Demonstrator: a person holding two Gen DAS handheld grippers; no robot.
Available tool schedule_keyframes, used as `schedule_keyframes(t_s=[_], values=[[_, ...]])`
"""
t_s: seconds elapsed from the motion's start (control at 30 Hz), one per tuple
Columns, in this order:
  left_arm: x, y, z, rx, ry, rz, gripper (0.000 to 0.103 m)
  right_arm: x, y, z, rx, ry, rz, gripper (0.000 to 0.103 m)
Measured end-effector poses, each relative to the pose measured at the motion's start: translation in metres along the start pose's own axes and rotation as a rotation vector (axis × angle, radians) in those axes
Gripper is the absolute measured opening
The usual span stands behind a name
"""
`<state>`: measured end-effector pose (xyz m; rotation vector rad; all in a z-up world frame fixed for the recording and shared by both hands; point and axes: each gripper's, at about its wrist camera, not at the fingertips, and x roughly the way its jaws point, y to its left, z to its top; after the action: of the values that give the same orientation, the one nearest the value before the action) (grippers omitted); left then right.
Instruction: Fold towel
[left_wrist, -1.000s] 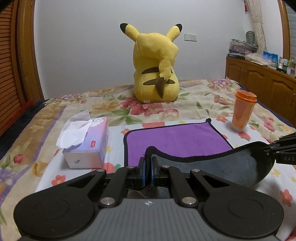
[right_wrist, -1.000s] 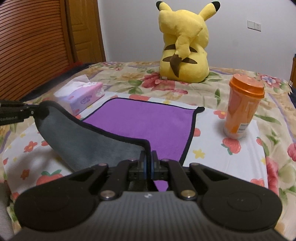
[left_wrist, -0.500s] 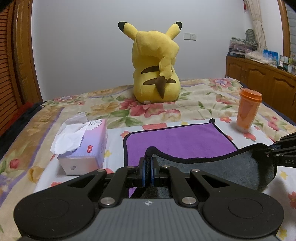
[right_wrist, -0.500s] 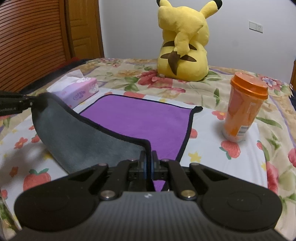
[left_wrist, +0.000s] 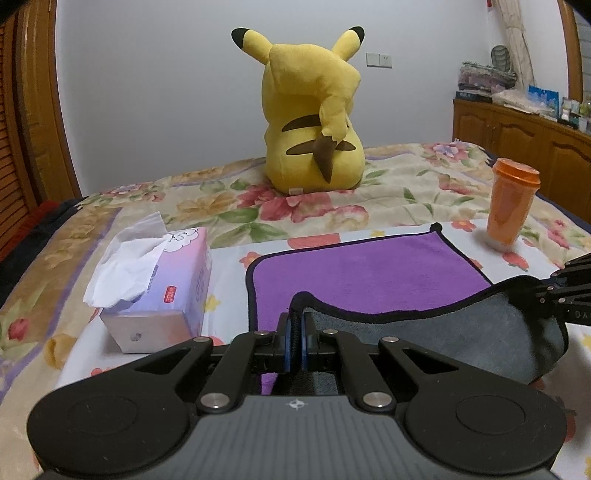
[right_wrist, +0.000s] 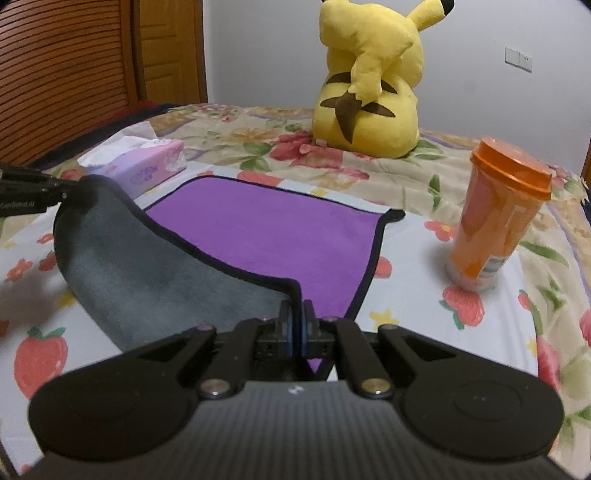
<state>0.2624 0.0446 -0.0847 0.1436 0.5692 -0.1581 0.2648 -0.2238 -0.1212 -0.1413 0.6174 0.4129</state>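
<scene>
A purple towel (left_wrist: 362, 273) with a grey underside and black hem lies on the flowered bed; it also shows in the right wrist view (right_wrist: 266, 236). Its near edge is lifted and curls forward, grey side (left_wrist: 436, 332) showing. My left gripper (left_wrist: 295, 339) is shut on the near left corner of the towel. My right gripper (right_wrist: 295, 325) is shut on the near right corner. Each gripper shows at the edge of the other's view, the right one (left_wrist: 565, 295) and the left one (right_wrist: 33, 192), holding the raised hem.
A tissue box (left_wrist: 162, 280) sits left of the towel. An orange lidded cup (right_wrist: 498, 218) stands to its right. A yellow plush toy (left_wrist: 314, 122) sits behind on the bed. A wooden cabinet (left_wrist: 524, 140) is at the far right.
Both grippers have carried the lifted near edge forward toward the far edge. Less purple surface shows and the plush, cup and tissue box appear closer.
</scene>
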Motion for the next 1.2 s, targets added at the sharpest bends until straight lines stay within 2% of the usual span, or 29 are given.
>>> schedule_keyframes(t_s=[0.53, 1.2], values=[[0.010, 0.007, 0.032, -0.020, -0.076, 0.003, 0.008, 0.011, -0.020, 0.030, 0.020, -0.068, -0.010, 0.005], [0.057, 0.017, 0.064, -0.011, -0.120, 0.050, 0.008, 0.055, -0.038, 0.068, -0.024, -0.105, -0.060, 0.005]])
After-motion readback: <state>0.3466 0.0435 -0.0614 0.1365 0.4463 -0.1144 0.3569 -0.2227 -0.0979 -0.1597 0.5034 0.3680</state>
